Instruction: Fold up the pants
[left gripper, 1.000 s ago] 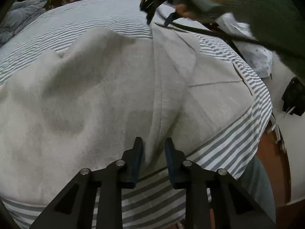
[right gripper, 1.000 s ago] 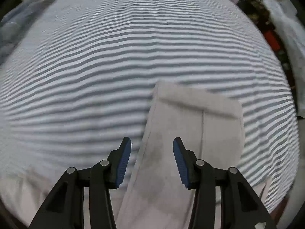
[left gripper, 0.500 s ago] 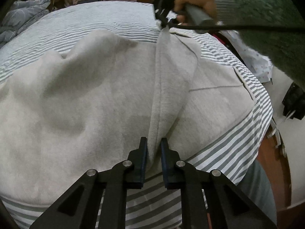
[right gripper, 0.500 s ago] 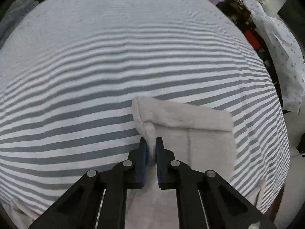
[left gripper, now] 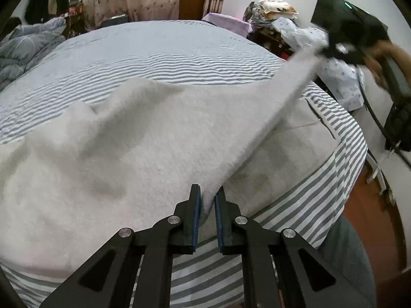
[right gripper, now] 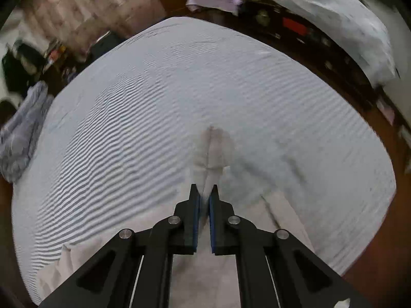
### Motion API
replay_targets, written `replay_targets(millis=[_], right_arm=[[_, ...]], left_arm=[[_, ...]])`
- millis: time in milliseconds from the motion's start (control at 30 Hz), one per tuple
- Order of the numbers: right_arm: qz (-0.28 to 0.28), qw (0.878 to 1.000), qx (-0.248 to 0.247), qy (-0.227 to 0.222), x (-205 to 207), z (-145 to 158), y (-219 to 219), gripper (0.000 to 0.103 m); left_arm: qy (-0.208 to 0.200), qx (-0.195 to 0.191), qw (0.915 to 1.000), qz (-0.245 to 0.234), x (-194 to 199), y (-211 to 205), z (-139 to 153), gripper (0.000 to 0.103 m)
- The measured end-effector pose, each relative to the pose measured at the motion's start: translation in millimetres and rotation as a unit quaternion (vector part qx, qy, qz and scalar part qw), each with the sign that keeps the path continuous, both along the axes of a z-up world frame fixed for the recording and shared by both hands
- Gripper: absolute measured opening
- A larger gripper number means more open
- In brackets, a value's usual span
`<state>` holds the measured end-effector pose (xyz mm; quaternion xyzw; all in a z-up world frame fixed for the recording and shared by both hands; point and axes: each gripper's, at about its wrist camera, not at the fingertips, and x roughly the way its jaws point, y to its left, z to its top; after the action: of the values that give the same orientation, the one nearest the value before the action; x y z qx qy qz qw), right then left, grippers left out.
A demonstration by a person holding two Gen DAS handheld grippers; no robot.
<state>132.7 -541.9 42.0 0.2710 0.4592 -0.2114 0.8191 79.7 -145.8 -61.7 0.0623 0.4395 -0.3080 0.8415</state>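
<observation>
Left view shows both grippers, left (left gripper: 206, 200) and right (left gripper: 334, 48), clamped on the pants (left gripper: 133, 148), stretching an edge taut; right view's too blurry for more.

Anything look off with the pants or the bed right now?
Nothing damaged or spilled. The pants lie unevenly: the far edge is bunched into a hump rather than flat on the striped sheet. The left gripper and right gripper each pinch the fabric, which runs as a taut ridge between them.

The pants (left gripper: 133, 148) lie on the bed (left gripper: 159, 54), one leg stretched from near edge up to the right.
</observation>
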Motion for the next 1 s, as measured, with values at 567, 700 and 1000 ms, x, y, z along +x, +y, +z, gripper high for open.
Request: replay_targets(millis=[567,700,1000], right_arm=[[-0.1,0.992,0.066,0.025,-128.7,-91.7,-35.2,0.005],[-0.104,0.991,0.077,0.041,-137.1,-108.8,-36.8,0.005],[-0.11,0.988,0.075,0.078,-132.5,-134.5,-43.6,0.025]], left_arm=[[-0.023,0.05,0.997,-0.055,-22.2,-1.2,-6.5,0.011],[-0.017,0.06,0.9959,-0.066,-23.0,-3.6,-11.8,0.011],[-0.002,0.084,0.9933,-0.079,-26.1,-7.1,-25.8,0.011]])
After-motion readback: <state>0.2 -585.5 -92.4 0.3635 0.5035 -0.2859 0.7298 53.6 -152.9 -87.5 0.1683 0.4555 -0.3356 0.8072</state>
